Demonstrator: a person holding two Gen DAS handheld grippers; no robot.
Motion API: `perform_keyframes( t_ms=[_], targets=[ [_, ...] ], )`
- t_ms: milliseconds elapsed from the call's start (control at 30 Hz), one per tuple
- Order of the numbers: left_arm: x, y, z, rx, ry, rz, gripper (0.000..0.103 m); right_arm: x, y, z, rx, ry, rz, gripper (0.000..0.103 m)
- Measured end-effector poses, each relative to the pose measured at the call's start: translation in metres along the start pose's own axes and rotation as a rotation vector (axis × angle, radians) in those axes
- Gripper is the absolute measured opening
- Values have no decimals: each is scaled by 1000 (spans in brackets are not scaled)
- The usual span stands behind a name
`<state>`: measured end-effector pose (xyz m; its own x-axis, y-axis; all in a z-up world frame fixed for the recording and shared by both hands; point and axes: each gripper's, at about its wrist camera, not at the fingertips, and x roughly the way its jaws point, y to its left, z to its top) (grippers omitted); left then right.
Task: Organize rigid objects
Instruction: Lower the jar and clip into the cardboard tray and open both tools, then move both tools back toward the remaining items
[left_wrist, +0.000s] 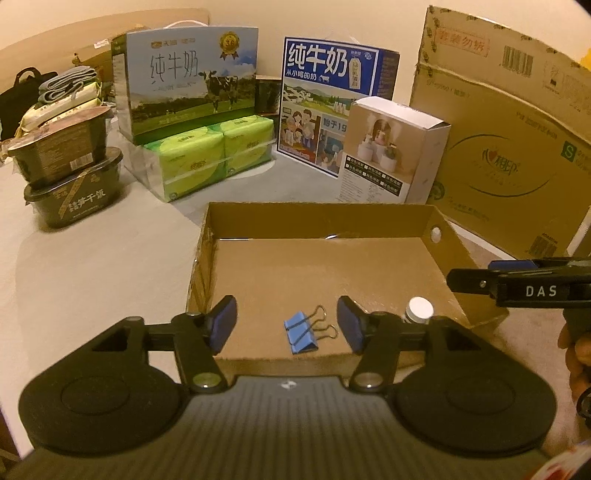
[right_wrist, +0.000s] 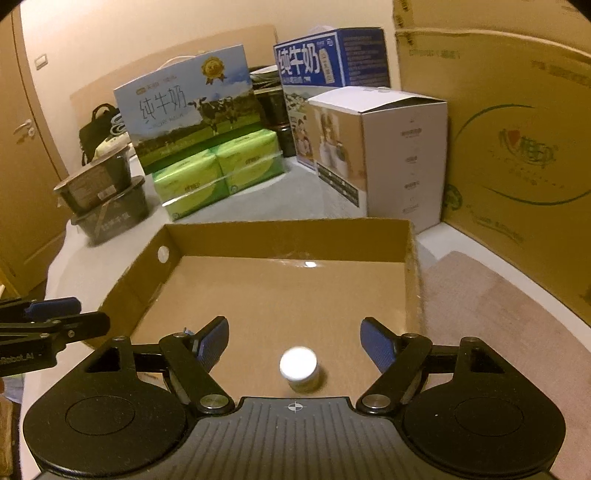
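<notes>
A shallow open cardboard tray (left_wrist: 317, 218) stands on the table; it also shows in the right wrist view (right_wrist: 288, 236). A blue binder clip (left_wrist: 301, 332) lies on the tray floor near its front wall, between the fingers of my open, empty left gripper (left_wrist: 288, 323). A small bottle with a white cap (right_wrist: 299, 367) stands upright in the tray's front right part, between the fingers of my open, empty right gripper (right_wrist: 293, 343). The bottle also shows in the left wrist view (left_wrist: 419, 310), beside the right gripper's finger (left_wrist: 476, 280).
Behind the tray stand two milk cartons (left_wrist: 192, 81) (left_wrist: 328, 99), green tissue packs (left_wrist: 210, 155), a white product box (left_wrist: 391, 151) and a large cardboard box (left_wrist: 509, 136). Stacked dark food tubs (left_wrist: 70, 173) stand at the left. A door (right_wrist: 22, 122) is at far left.
</notes>
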<state>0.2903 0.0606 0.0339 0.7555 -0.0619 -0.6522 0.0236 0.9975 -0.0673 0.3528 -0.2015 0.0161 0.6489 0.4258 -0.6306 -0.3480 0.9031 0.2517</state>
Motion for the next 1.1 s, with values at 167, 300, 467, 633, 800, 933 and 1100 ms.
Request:
perform_keyframes(
  t_ms=[167,300,467,633,800,933,1100],
  targets=[
    [-28,-7,-13,-13,-23,-2,81,-33,9,-13,-17,-1,-32,78],
    [-51,-14,-29,-27,-26,-14,87,-67,22,-32,-50,-22,-65,81],
    [-79,-24,-52,-28,-38,-14,89,-103,31,-61,-38,-41,-79,83],
    [-108,-38,-77,-14,-48,-6,89,-136,37,-91,-21,-54,-88,84],
    [-131,-52,-101,-16,-47,-15,89,-163,35,-118,16,-52,-95,84],
    [-142,-58,-119,-31,-37,-26,89,-177,35,-136,37,-43,-104,84],
    [-145,-61,-134,-41,-5,-36,89,-183,34,-151,34,-22,-100,84]
  ],
)
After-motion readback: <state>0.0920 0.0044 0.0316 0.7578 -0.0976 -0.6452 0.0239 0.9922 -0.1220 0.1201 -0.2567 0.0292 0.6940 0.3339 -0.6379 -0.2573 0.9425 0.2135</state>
